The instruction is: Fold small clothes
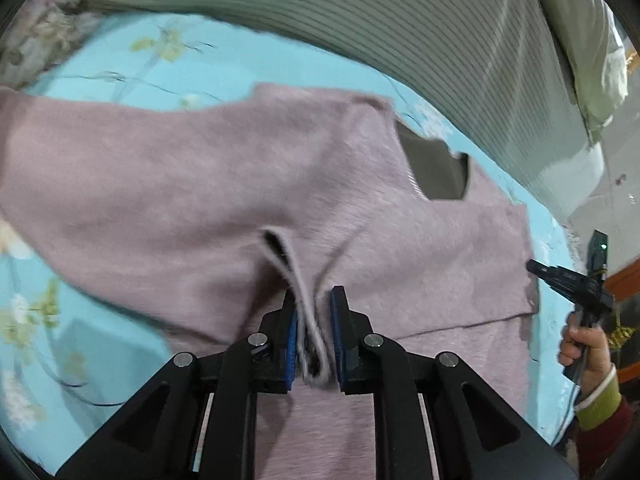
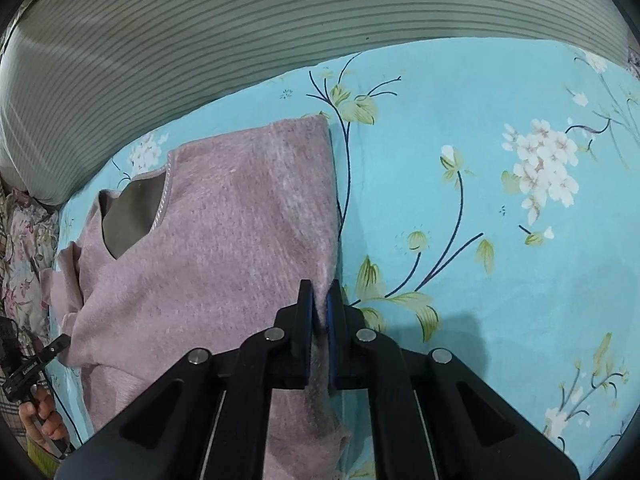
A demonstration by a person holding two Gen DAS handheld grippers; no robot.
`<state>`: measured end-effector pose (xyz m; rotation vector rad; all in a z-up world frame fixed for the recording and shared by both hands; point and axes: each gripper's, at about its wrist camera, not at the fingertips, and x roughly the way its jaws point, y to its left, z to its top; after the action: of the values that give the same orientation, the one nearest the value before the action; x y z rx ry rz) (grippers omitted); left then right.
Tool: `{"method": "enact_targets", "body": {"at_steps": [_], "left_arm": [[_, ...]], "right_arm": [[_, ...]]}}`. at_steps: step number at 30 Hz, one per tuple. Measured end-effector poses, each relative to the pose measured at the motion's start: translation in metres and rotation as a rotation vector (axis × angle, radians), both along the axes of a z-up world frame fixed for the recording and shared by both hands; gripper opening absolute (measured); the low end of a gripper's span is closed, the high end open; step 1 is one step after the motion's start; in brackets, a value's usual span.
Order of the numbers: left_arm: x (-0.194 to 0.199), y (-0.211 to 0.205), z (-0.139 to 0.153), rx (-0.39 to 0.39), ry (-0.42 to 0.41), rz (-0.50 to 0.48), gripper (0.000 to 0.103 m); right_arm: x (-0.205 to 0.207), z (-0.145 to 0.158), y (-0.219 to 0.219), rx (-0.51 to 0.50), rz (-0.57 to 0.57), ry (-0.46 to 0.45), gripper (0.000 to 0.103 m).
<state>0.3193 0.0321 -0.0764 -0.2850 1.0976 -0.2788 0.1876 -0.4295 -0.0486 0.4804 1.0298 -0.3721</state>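
A fuzzy pink sweater [image 1: 180, 168] lies spread on a light-blue floral sheet [image 1: 120, 64], its grey-lined neck opening [image 1: 436, 168] toward the far side. My left gripper [image 1: 314, 294] is shut on a raised fold of the sweater's edge, and creases in the cloth run up to the blue pads [image 1: 293, 332]. In the right wrist view the sweater [image 2: 224, 220] fills the left half, neck opening [image 2: 132, 216] at the left. My right gripper [image 2: 320, 286] is shut on the sweater's right edge, with pink fabric pinched between its pads.
A grey-green striped cushion [image 1: 400, 20] [image 2: 200, 20] runs along the far side of the bed. The floral sheet [image 2: 500, 240] stretches to the right of the sweater. A person's hand [image 1: 588, 344] grips the other tool at the right; another hand [image 2: 44, 416] shows at the lower left.
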Motion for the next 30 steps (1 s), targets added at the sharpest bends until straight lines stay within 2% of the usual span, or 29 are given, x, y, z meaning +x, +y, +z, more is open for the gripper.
{"method": "enact_targets", "body": {"at_steps": [2,4,6,7,9,12,18,21,26,28,29,30], "left_arm": [[-0.004,0.014,0.004,0.016,-0.006,0.028,0.013],[-0.008,0.029,0.009,0.027,-0.02,0.055,0.013],[-0.012,0.048,0.013,0.041,-0.033,0.096,0.019],[-0.013,0.058,0.013,0.046,-0.036,0.12,0.023],[-0.012,0.081,0.011,0.052,-0.029,0.188,0.044],[-0.004,0.121,0.005,0.041,-0.013,0.305,0.056],[0.026,0.207,-0.014,0.013,0.006,0.564,0.062],[0.042,0.245,-0.027,0.006,0.021,0.658,0.065],[0.07,0.283,-0.034,-0.044,0.004,0.752,0.066],[0.081,0.294,-0.033,-0.045,-0.003,0.785,0.06],[0.085,0.297,-0.031,-0.041,-0.01,0.79,0.038],[0.088,0.299,-0.03,-0.044,-0.012,0.787,0.004]], "right_arm": [[-0.008,0.01,0.001,-0.026,-0.025,0.001,0.013],[-0.019,0.024,0.005,-0.02,-0.042,-0.047,0.025],[-0.031,0.036,0.015,-0.014,-0.05,-0.101,0.055],[-0.036,0.04,0.023,-0.011,-0.042,-0.126,0.057],[-0.04,0.042,0.038,0.004,-0.006,-0.14,0.057],[-0.039,0.04,0.063,0.045,0.055,-0.123,0.057],[-0.026,0.032,0.104,0.087,0.161,-0.089,0.057],[-0.025,0.03,0.115,0.094,0.183,-0.081,0.057],[-0.024,0.026,0.128,0.095,0.208,-0.061,0.057],[-0.026,0.025,0.131,0.092,0.219,-0.053,0.057],[-0.026,0.025,0.133,0.091,0.223,-0.049,0.057],[-0.026,0.024,0.136,0.092,0.226,-0.047,0.057]]}}
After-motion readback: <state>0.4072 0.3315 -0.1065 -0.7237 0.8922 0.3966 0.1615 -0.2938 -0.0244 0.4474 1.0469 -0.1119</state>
